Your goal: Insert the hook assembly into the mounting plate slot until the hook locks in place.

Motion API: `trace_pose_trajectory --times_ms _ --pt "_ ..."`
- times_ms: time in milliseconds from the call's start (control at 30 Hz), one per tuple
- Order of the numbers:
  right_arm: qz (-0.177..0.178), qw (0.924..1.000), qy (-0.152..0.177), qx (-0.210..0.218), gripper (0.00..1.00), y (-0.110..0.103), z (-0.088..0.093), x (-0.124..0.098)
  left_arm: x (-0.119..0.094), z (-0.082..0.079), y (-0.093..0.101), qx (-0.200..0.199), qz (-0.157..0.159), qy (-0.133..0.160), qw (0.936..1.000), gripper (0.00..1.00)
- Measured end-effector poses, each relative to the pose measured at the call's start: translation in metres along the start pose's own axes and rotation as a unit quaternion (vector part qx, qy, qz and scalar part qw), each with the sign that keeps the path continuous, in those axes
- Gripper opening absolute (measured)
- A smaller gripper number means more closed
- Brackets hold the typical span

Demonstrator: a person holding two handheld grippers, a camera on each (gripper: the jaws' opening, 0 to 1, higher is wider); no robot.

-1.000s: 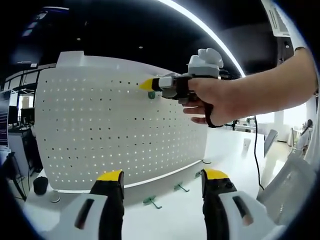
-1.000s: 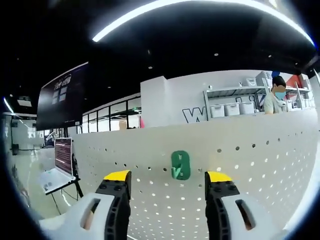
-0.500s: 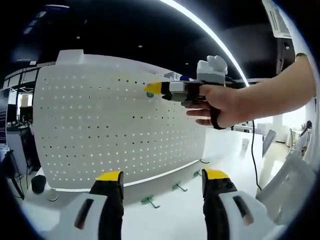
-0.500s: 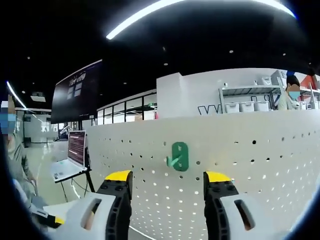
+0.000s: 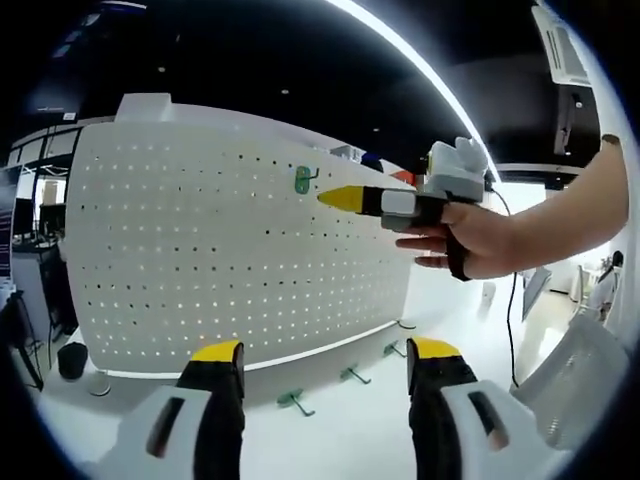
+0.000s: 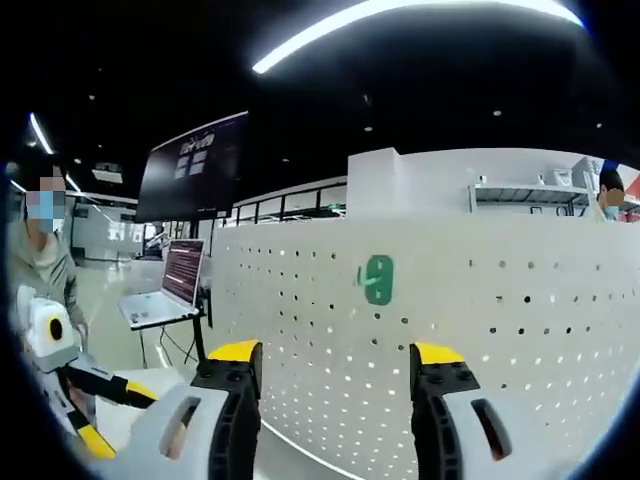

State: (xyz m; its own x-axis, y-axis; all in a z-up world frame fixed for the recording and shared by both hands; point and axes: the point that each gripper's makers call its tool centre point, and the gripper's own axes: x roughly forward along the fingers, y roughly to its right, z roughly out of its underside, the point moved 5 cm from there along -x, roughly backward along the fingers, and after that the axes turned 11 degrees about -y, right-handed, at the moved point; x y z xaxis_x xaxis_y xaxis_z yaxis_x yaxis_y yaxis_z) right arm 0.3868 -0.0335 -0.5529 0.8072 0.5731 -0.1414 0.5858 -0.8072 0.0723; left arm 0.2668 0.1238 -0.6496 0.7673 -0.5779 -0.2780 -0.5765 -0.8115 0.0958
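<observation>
I've pulled my right gripper (image 5: 345, 198) back from the pegboard (image 5: 200, 260); the green hook (image 5: 303, 180) stays mounted there. Both grippers, left (image 5: 325, 352) included, are spread and empty.

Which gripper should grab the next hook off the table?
Left. Its open jaws point down toward the spare green hooks on the table; the right gripper, empty, is up beside the mounted hook.

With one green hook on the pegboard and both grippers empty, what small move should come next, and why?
Probably lower the left gripper toward the nearest spare hook on the table below the pegboard. One green hook already hangs on the board, the right gripper is open and empty, off the board, and three loose hooks lie at the board's foot.
</observation>
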Motion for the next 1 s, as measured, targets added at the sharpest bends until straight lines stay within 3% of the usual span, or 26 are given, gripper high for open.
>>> trace_pose_trajectory --times_ms 100,333,1000 --pt "-0.016 0.9996 0.002 -0.024 0.57 -0.008 0.005 -0.010 0.000 0.000 0.000 0.000 0.001 0.001 1.0000 0.69" --pt "-0.020 0.9993 -0.003 -0.030 0.58 -0.011 0.019 -0.029 0.000 0.000 0.000 -0.006 0.001 0.002 1.0000 0.70" --pt "-0.008 0.9999 -0.015 0.000 0.63 -0.005 0.063 -0.087 0.001 0.001 0.001 -0.004 0.000 0.002 1.0000 0.73"
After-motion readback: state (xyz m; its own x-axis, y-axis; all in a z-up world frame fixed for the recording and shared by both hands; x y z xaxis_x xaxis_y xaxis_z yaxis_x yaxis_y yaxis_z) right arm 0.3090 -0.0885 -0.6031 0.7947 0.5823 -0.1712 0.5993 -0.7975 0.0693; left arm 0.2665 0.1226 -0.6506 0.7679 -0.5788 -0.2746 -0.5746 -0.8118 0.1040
